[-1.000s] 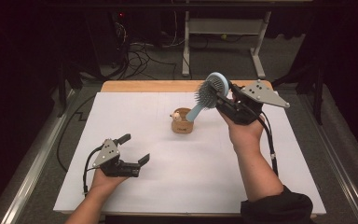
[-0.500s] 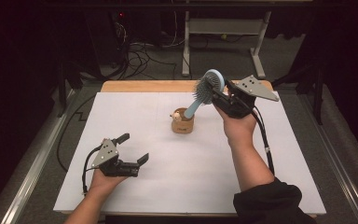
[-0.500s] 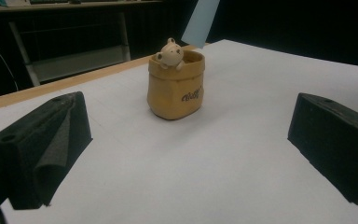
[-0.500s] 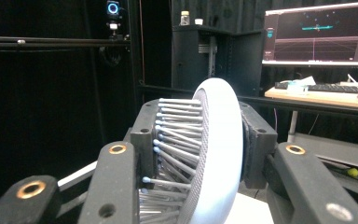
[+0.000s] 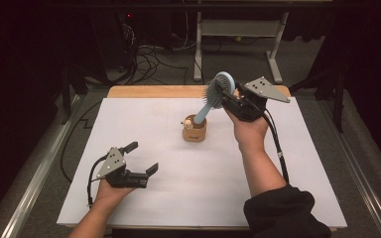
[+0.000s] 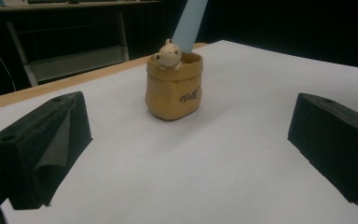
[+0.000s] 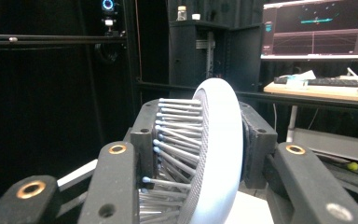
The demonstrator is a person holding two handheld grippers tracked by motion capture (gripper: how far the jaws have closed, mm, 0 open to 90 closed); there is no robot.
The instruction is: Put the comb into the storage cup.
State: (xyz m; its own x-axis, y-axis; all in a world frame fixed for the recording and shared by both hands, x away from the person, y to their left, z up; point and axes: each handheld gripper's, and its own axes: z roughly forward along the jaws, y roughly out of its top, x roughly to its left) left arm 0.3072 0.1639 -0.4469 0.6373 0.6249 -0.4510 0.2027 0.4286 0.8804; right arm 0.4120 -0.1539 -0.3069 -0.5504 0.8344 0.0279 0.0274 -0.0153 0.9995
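We are resting the left gripper [image 5: 140, 159] spread near us, while our right gripper [image 5: 226, 94], beyond, is pinching the brush [image 5: 213, 96] head, its handle slanting down-left into the cup [image 5: 194, 131]

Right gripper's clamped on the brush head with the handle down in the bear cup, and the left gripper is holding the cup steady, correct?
Not quite: in the high view the left gripper rests open on the table, apart from the bear cup. The right gripper does clamp the hairbrush head, handle in the cup.
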